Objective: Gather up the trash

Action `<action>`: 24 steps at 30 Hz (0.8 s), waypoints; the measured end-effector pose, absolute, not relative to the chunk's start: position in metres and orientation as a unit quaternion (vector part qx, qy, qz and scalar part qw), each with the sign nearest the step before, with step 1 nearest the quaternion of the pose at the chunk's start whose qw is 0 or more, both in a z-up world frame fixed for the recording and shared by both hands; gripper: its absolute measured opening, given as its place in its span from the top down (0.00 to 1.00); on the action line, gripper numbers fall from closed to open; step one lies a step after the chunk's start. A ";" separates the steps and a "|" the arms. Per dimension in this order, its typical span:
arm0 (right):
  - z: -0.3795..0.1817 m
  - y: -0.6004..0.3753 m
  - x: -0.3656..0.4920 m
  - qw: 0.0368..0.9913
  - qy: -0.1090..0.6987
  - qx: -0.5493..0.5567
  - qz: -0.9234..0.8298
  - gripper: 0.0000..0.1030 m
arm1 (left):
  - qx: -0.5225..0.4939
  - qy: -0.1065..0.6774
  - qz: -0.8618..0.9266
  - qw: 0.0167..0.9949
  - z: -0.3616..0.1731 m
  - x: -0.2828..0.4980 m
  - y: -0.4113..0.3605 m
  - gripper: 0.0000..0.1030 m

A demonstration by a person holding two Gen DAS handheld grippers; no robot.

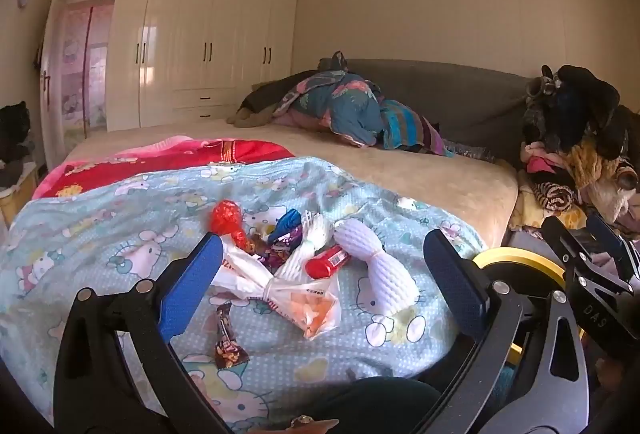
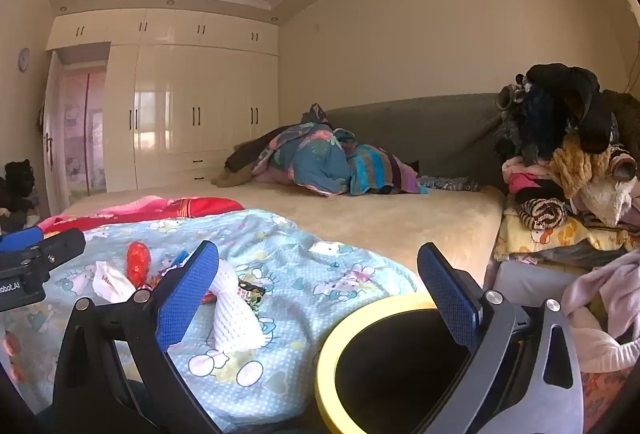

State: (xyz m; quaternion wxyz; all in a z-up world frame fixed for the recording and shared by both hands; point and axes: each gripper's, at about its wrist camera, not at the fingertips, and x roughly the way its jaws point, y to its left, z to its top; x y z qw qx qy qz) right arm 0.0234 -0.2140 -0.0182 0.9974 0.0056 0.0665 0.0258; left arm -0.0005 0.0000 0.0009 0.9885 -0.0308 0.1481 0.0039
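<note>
**Trash heaped on the bed, bin waiting alongside**

Wrappers sit bunched on the pale blue cartoon-print quilt (image 1: 120, 234): a white foam fruit net (image 1: 384, 274), a tied clear plastic bag (image 1: 308, 302), a crinkly red wrapper (image 1: 226, 218). The left gripper (image 1: 324, 274) hovers before them, fingers spread wide and empty. The right gripper (image 2: 318, 294), equally wide and empty, hangs near the yellow-rimmed black bin (image 2: 344, 346), probably parked there for drops.
</note>
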 end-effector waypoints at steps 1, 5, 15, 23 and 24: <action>-0.018 -0.214 0.023 0.997 0.066 0.005 0.026 0.06 | -0.031 0.148 0.003 0.988 0.002 -0.001 0.000 0.10; -0.017 -0.213 0.024 0.997 0.067 0.006 0.028 0.06 | -0.035 0.160 0.004 0.986 0.002 0.003 0.002 0.10; -0.028 -0.212 0.024 0.997 0.067 0.006 0.027 0.06 | -0.035 0.158 0.004 0.987 0.002 0.001 -0.001 0.10; -0.027 -0.212 0.024 0.997 0.069 0.006 0.028 0.06 | -0.036 0.158 0.004 0.987 0.001 0.001 0.000 0.10; -0.027 -0.212 0.024 0.997 0.069 0.005 0.028 0.06 | -0.035 0.158 0.003 0.987 0.002 0.000 -0.001 0.10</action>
